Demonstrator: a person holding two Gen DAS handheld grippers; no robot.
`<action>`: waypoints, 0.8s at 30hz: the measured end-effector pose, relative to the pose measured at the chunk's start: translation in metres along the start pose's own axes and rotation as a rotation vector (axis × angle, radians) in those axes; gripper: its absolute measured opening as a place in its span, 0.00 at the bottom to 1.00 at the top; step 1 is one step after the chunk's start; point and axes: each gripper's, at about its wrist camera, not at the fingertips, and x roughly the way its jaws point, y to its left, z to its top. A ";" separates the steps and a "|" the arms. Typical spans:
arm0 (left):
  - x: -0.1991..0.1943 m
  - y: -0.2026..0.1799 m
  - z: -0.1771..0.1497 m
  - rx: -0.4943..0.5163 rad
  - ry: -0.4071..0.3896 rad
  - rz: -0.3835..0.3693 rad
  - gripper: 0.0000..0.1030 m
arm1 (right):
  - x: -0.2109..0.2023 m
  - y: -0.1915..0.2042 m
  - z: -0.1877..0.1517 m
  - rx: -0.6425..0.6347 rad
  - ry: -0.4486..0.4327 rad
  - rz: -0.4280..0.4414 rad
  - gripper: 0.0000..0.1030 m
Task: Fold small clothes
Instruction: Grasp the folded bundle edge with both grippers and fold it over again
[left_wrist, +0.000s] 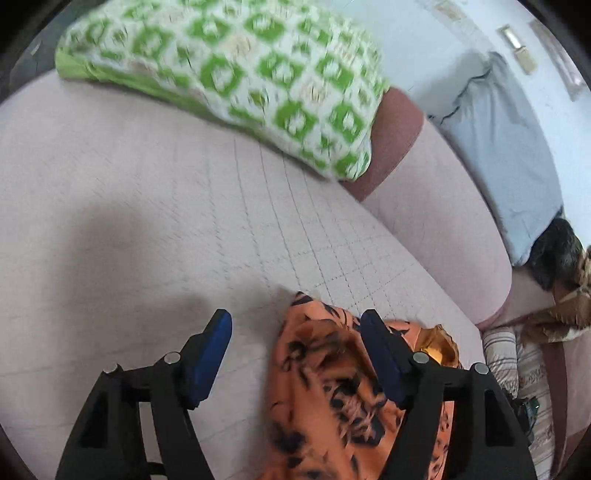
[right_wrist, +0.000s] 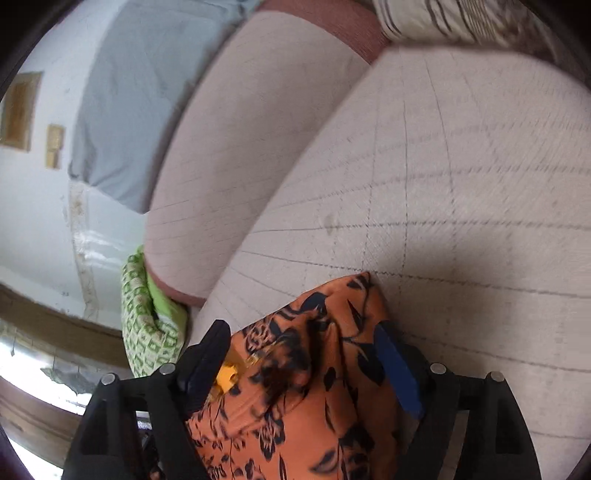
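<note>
An orange garment with a black flower print (left_wrist: 325, 391) lies bunched on the pale pink quilted sofa seat (left_wrist: 147, 206). My left gripper (left_wrist: 295, 321) is open; the cloth lies under its right finger (left_wrist: 380, 354), and its left finger (left_wrist: 210, 350) is over bare seat. In the right wrist view the same garment (right_wrist: 295, 369) fills the gap between the fingers of my right gripper (right_wrist: 299, 332), which is open wide with the cloth lying loosely between them. A yellow trim (right_wrist: 227, 376) shows at the left finger.
A green-and-white patterned cushion (left_wrist: 240, 77) lies at the back of the seat. The sofa backrest (left_wrist: 436, 236) runs along the right, with a light blue cloth (left_wrist: 506, 140) over it. A striped cushion (left_wrist: 517, 373) sits at the right end.
</note>
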 end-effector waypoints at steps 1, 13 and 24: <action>-0.013 0.003 -0.006 0.020 -0.009 0.002 0.71 | -0.010 0.002 -0.004 -0.028 -0.012 -0.017 0.80; -0.011 -0.020 -0.109 0.316 0.132 0.048 0.49 | 0.008 0.020 -0.088 -0.355 0.249 -0.170 0.73; -0.055 -0.075 -0.092 0.346 0.130 0.066 0.14 | -0.036 0.067 -0.079 -0.321 0.223 -0.113 0.18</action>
